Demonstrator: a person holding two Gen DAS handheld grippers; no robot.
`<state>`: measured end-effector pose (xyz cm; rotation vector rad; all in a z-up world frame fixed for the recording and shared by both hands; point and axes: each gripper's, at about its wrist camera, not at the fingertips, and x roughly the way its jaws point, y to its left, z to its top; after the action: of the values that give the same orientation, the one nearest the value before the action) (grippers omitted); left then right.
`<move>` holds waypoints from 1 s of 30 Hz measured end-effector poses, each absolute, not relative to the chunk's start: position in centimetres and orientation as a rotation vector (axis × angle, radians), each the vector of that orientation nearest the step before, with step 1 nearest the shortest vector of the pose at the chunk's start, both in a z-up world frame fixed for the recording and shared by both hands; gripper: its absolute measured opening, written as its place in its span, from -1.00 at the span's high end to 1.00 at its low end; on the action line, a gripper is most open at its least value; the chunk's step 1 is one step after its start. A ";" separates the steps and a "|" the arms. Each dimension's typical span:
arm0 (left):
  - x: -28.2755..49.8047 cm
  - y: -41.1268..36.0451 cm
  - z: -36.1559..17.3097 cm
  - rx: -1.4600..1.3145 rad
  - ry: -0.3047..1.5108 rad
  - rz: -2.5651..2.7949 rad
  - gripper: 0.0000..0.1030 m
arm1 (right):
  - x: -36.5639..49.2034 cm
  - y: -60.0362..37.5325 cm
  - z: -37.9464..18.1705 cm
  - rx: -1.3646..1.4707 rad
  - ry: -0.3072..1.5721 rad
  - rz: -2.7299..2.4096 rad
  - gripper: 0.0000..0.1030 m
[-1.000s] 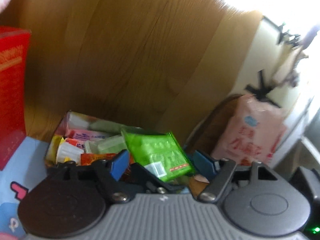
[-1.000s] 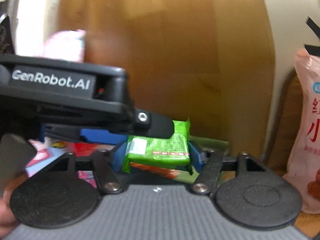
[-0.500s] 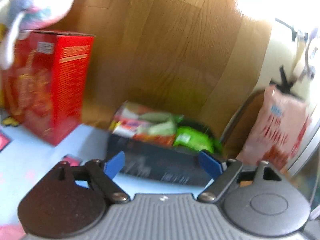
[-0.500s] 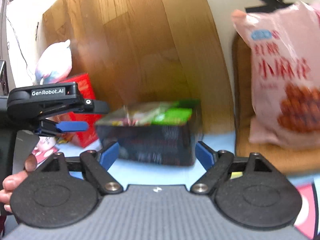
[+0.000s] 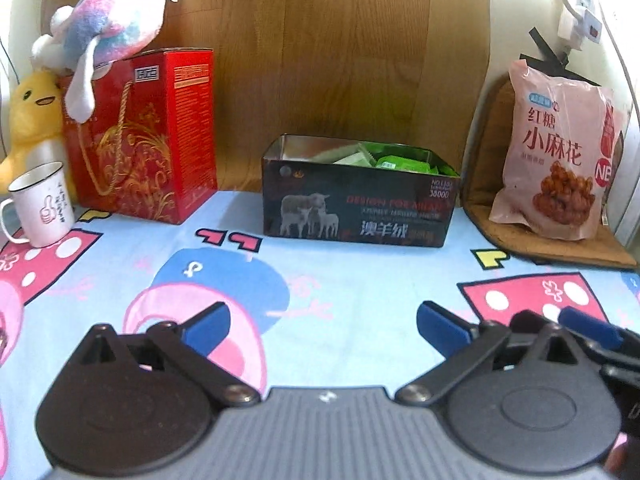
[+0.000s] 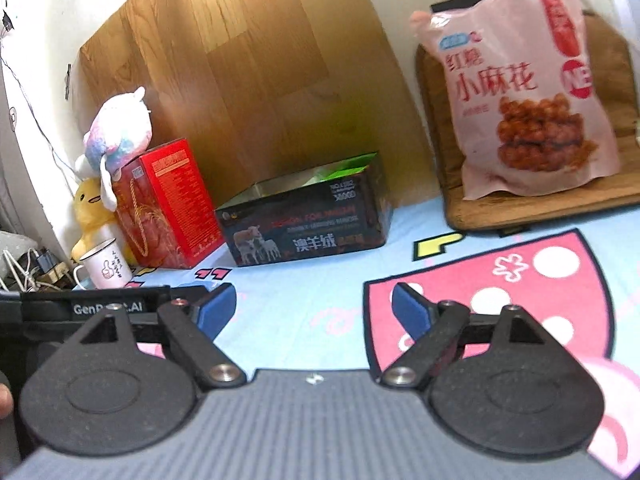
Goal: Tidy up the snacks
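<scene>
A black tin box (image 5: pixel 358 216) with sheep printed on its side stands at the back of the table against the wooden board. Green snack packets (image 5: pixel 402 164) lie inside it. The box also shows in the right wrist view (image 6: pixel 308 232). My left gripper (image 5: pixel 322 326) is open and empty, low over the cartoon tablecloth well in front of the box. My right gripper (image 6: pixel 314 310) is open and empty, beside the left one, its blue fingertip (image 5: pixel 588 328) showing at the right of the left wrist view.
A red gift box (image 5: pixel 148 140) with a plush toy (image 5: pixel 108 24) on top stands left of the tin. A white mug (image 5: pixel 40 204) and a yellow duck plush (image 5: pixel 30 116) are at the far left. A pink snack bag (image 5: pixel 560 160) leans on a brown mat (image 5: pixel 560 248) at the right.
Both grippers have pulled back from the tin box. The green packet that my right gripper held a second ago now lies in the box. Both grippers are open.
</scene>
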<state>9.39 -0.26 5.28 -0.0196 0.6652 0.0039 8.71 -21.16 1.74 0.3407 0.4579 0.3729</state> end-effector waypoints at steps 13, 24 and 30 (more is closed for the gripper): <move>8.7 -0.5 4.9 0.076 0.621 0.149 -1.00 | 9.1 -21.9 1.1 0.383 0.437 0.405 -0.76; 8.7 -0.8 4.6 0.121 0.636 0.201 -1.00 | 9.2 -22.4 0.9 0.434 0.463 0.430 -0.79; 8.8 -1.1 4.4 0.123 0.664 0.185 -1.00 | 9.3 -22.7 0.8 0.450 0.472 0.431 -0.82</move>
<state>8.81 -1.06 4.44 0.1225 0.6638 0.1851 9.34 -22.67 0.83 0.4504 0.4723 0.4306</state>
